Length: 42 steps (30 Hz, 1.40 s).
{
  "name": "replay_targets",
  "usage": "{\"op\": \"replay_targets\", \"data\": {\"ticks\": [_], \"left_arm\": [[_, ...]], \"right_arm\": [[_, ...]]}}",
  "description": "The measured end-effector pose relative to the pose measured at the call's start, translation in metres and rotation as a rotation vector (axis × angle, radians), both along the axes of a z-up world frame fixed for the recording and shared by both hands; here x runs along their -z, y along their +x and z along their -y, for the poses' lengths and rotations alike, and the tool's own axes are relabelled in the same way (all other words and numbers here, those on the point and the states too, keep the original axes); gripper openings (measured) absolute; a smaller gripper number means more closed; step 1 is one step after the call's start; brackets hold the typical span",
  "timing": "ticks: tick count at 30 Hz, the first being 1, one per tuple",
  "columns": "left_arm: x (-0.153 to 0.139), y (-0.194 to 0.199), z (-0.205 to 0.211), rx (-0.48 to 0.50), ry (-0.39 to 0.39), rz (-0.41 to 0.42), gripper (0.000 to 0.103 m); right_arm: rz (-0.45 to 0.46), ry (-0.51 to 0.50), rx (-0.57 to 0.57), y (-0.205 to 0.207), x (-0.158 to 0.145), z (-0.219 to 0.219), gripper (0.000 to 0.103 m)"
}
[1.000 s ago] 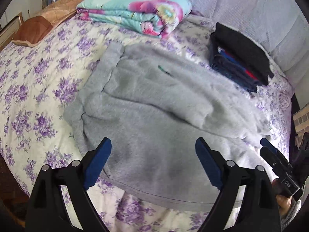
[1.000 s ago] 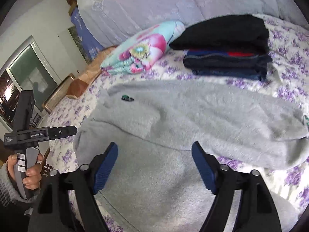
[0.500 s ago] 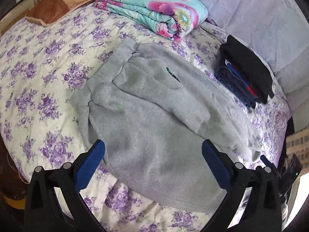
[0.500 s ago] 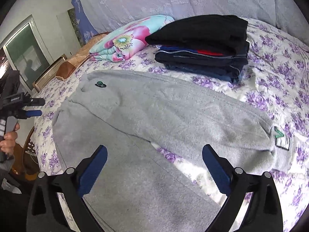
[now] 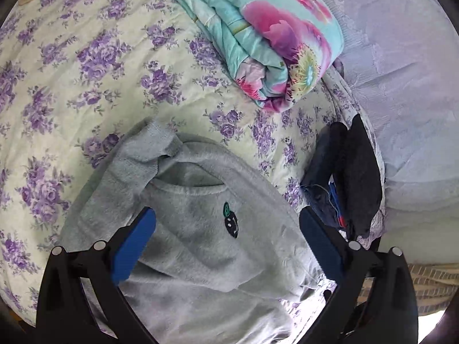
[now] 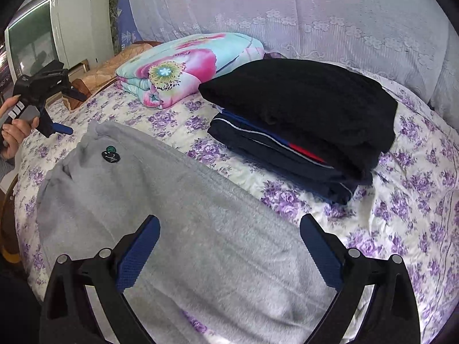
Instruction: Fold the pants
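Observation:
Grey fleece pants (image 5: 206,246) lie spread on the floral bedsheet (image 5: 86,57), with a small dark smiley patch (image 5: 231,220) near the waistband. My left gripper (image 5: 226,246) is open and empty, hovering over the waist end near the patch. My right gripper (image 6: 229,253) is open and empty, above the grey pants (image 6: 178,215) over a leg. The left gripper also shows in the right wrist view (image 6: 61,127), held in a hand past the waistband at the far left.
A folded floral quilt (image 5: 264,37) lies at the head of the bed. A stack of folded dark clothes (image 6: 301,120) sits beside the pants. A pale lace cover (image 6: 287,11) hangs behind. A brown pillow (image 6: 114,63) lies far left.
Both grippers have moved forward and lower over the pants. The left one has shifted toward the waistband and patch. The right one has advanced along the leg. Both stayed open.

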<state>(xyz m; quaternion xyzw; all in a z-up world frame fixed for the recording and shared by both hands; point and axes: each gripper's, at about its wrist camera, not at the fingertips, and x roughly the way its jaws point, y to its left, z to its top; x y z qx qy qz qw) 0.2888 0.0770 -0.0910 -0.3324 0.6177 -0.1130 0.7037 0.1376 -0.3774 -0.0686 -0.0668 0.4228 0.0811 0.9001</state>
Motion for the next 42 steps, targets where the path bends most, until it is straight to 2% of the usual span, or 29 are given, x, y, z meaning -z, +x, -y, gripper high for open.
{"op": "replay_targets", "data": {"ticks": [2,6,7,8,9,11,15,16,20,21,22,23,25,27,35,42], "left_arm": [[0.013,0.013,0.004,-0.032,-0.050,-0.049,0.098],[0.033,0.030,0.008,-0.099,-0.087,-0.122,0.094],[0.037,0.035,0.009,-0.109,-0.087,-0.132,0.086],[0.039,0.038,0.009,-0.120,-0.086,-0.142,0.073],[0.042,0.042,0.010,-0.124,-0.090,-0.151,0.068],[0.047,0.047,0.012,-0.116,-0.086,-0.167,0.047],[0.064,0.048,0.013,-0.115,-0.081,-0.221,0.039],[0.069,0.048,0.012,-0.121,-0.090,-0.232,0.032],[0.079,0.049,0.006,-0.138,-0.117,-0.246,0.024],[0.080,0.050,0.006,-0.131,-0.114,-0.243,0.023],[0.079,0.050,0.008,-0.122,-0.110,-0.235,0.016],[0.078,0.050,0.009,-0.111,-0.112,-0.225,0.009],[0.072,0.050,0.011,-0.100,-0.099,-0.206,0.008],[0.067,0.048,0.013,-0.084,-0.076,-0.183,0.008],[0.032,0.012,-0.003,-0.032,-0.091,-0.083,0.007],[0.003,-0.055,-0.028,0.025,-0.089,-0.009,0.007]], "right_arm": [[-0.018,-0.016,-0.020,0.018,0.008,-0.002,0.097],[-0.059,-0.017,-0.073,0.051,0.023,0.002,0.085],[-0.075,-0.012,-0.086,0.059,0.027,0.005,0.082],[-0.094,-0.002,-0.101,0.067,0.032,0.008,0.079],[-0.113,0.008,-0.115,0.074,0.037,0.011,0.075],[-0.142,0.020,-0.138,0.084,0.046,0.016,0.072],[-0.194,0.026,-0.190,0.096,0.062,0.021,0.066],[-0.207,0.029,-0.202,0.098,0.066,0.022,0.061],[-0.247,0.031,-0.234,0.104,0.078,0.024,0.055],[-0.259,0.030,-0.241,0.105,0.081,0.023,0.046],[-0.271,0.026,-0.251,0.106,0.084,0.021,0.032],[-0.283,0.017,-0.264,0.105,0.087,0.019,0.026],[-0.277,-0.020,-0.293,0.100,0.086,0.010,0.009],[-0.253,-0.075,-0.311,0.089,0.079,0.000,0.007],[-0.124,-0.072,-0.278,0.029,0.020,-0.019,0.006],[-0.064,-0.061,-0.277,-0.051,-0.007,-0.047,0.006]]}}
